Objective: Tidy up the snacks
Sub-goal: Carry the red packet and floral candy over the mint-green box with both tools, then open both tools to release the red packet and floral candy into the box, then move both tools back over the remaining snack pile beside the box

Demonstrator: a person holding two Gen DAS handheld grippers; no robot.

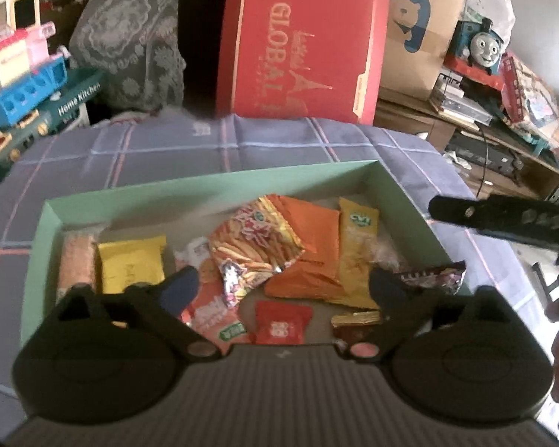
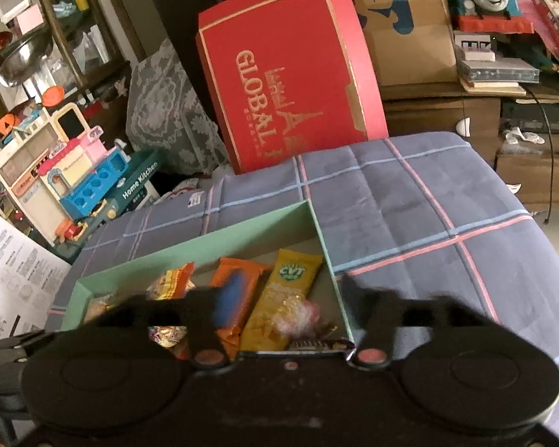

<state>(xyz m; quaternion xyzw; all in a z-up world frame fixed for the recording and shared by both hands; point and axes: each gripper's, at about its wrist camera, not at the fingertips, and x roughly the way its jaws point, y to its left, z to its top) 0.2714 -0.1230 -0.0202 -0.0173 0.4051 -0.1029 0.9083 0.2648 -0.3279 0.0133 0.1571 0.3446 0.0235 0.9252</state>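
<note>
A shallow mint-green box [image 1: 212, 186] lies on a blue plaid cloth and holds several snack packets: a fries-print bag [image 1: 253, 238], orange packets [image 1: 309, 246], a yellow CVT bar [image 1: 354, 253], a yellow packet [image 1: 130, 264], a small red packet [image 1: 281, 324] and a dark wrapper [image 1: 432, 275] over the right wall. My left gripper [image 1: 283, 283] hangs open and empty above the box's near side. My right gripper [image 2: 283, 298] is open and empty over the box's right wall [image 2: 328, 257]; its finger also shows in the left wrist view [image 1: 466, 212].
A red GLOBAL gift box [image 1: 302, 44] stands behind the cloth, with a cardboard box [image 1: 421, 37] and a toy train [image 1: 480, 44] at the back right. A toy kitchen set [image 2: 74, 171] and a printed sheet [image 2: 7, 260] lie to the left. The cloth [image 2: 410, 193] drops off at the right.
</note>
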